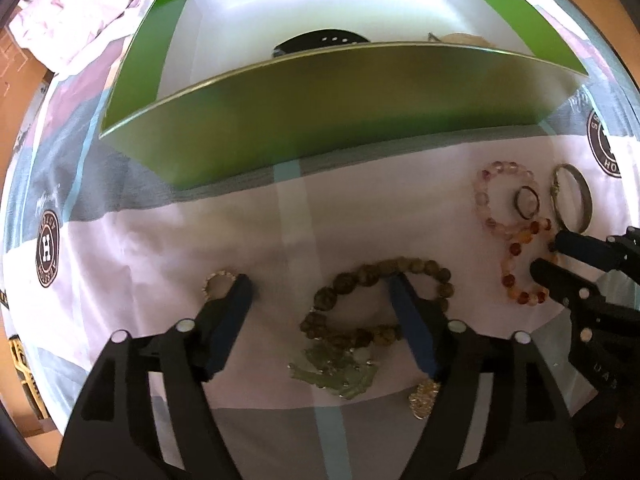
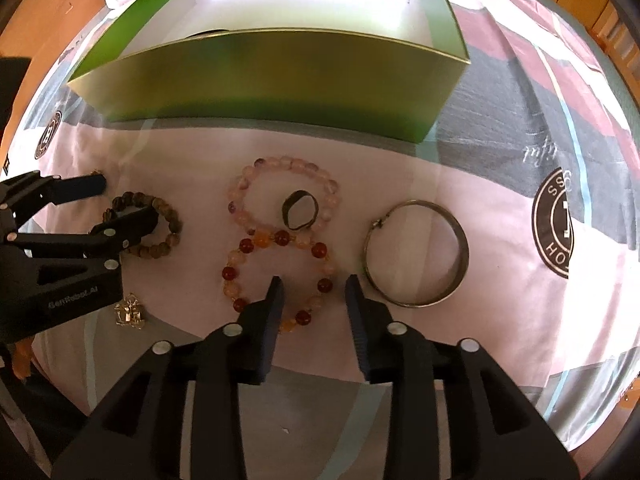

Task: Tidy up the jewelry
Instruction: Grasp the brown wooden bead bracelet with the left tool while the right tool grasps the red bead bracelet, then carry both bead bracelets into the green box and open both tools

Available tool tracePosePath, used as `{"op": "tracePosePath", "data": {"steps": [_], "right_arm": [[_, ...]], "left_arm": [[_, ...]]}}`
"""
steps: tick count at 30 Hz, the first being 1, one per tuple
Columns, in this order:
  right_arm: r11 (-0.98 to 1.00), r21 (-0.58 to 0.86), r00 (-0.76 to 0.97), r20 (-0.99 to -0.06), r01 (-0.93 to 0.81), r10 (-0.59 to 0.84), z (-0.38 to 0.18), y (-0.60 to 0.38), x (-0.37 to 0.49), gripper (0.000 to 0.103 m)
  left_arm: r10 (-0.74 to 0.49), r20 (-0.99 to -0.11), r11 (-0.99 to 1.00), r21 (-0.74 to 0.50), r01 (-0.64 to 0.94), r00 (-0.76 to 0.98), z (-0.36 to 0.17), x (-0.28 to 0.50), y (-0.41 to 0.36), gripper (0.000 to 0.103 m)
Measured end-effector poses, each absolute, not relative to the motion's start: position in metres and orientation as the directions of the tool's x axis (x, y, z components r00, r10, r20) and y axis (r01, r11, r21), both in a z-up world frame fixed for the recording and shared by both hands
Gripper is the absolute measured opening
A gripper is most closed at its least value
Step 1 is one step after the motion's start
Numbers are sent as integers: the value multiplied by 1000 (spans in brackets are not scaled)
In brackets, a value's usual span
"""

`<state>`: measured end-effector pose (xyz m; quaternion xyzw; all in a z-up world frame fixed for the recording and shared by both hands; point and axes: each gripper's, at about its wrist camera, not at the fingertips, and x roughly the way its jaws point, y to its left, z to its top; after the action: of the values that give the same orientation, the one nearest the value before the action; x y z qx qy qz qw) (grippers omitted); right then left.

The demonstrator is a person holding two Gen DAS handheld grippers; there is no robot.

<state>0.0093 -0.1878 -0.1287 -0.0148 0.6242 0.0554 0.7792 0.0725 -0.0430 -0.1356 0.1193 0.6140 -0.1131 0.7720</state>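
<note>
Both tools point steeply down at jewelry spread on a patterned bedsheet (image 2: 500,208) of pink, grey and pale blue blocks with round dark emblems. Held wide apart, the left tool (image 1: 320,284) is released: one finger rests beside a small sparkly ring (image 1: 216,280), the other lies across the brown beaded bracelet (image 1: 360,276), a loop of mottled olive-brown beads twisted into a figure-eight, and neither pad presses it. Just below that bracelet sits a pale green stone pendant (image 1: 340,376), and a small gold charm (image 1: 422,398) peeks out beside the finger. The right tool (image 2: 314,286) is also released, its fingers parted with the near edge of the red and orange beaded bracelet (image 2: 276,272) between them; the beads run from deep red through amber to milky peach. Touching its far side is a pink beaded bracelet (image 2: 280,192) of pale rose and lilac beads, with a dark finger ring (image 2: 299,210) lying inside its loop. A plain silver bangle (image 2: 416,252) with a small clasp lies just beside the right tool's outer finger. Behind everything stands an open green box (image 2: 280,80) with a white interior, holding a dark item (image 1: 320,42) that is mostly hidden by its front wall.
</note>
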Motion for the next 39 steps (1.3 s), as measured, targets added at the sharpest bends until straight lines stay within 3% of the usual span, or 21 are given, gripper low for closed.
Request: {"op": "tracePosePath", "data": {"steps": [7, 14, 18, 21, 24, 28, 29, 30, 35, 36, 38, 39], "right_arm": [[993, 38, 224, -973, -107, 61, -130, -179, 8, 36], [994, 47, 221, -973, -101, 68, -131, -184, 11, 36], [994, 51, 219, -973, -99, 72, -131, -185, 12, 36], [994, 64, 212, -974, -93, 83, -131, -189, 13, 39], [991, 62, 188, -979, -118, 84, -132, -188, 14, 56], [991, 13, 203, -978, -131, 39, -132, -180, 10, 56], [992, 16, 209, -977, -127, 42, -131, -180, 10, 51], [992, 20, 216, -975, -122, 46, -130, -181, 10, 40], [994, 38, 226, -972, -107, 62, -126, -185, 10, 15], [993, 39, 227, -972, -111, 63, -126, -184, 10, 9], [991, 45, 228, -971, -126, 73, -123, -191, 15, 7], [990, 56, 226, -970, -132, 85, -122, -191, 15, 7]], "left_arm": [[-42, -976, 949, 29, 313, 215, -136, 74, -41, 72], [-86, -974, 947, -14, 322, 211, -123, 68, -32, 42], [-175, -970, 949, -121, 292, 169, -119, 74, -19, 16], [-208, -967, 950, -163, 266, 150, -119, 78, -8, 15], [-183, -971, 951, -134, 279, 156, -122, 75, -12, 16], [-138, -974, 951, -79, 299, 182, -123, 70, -24, 18], [-128, -974, 950, -66, 304, 187, -125, 69, -28, 19], [-120, -974, 949, -56, 309, 190, -125, 67, -30, 21], [-116, -974, 938, -42, 343, 196, -126, 60, -43, 38], [-111, -974, 937, -35, 349, 199, -127, 60, -45, 39], [-102, -973, 938, -24, 346, 208, -128, 55, -48, 37], [-100, -972, 940, -23, 339, 212, -127, 56, -52, 28]]}}
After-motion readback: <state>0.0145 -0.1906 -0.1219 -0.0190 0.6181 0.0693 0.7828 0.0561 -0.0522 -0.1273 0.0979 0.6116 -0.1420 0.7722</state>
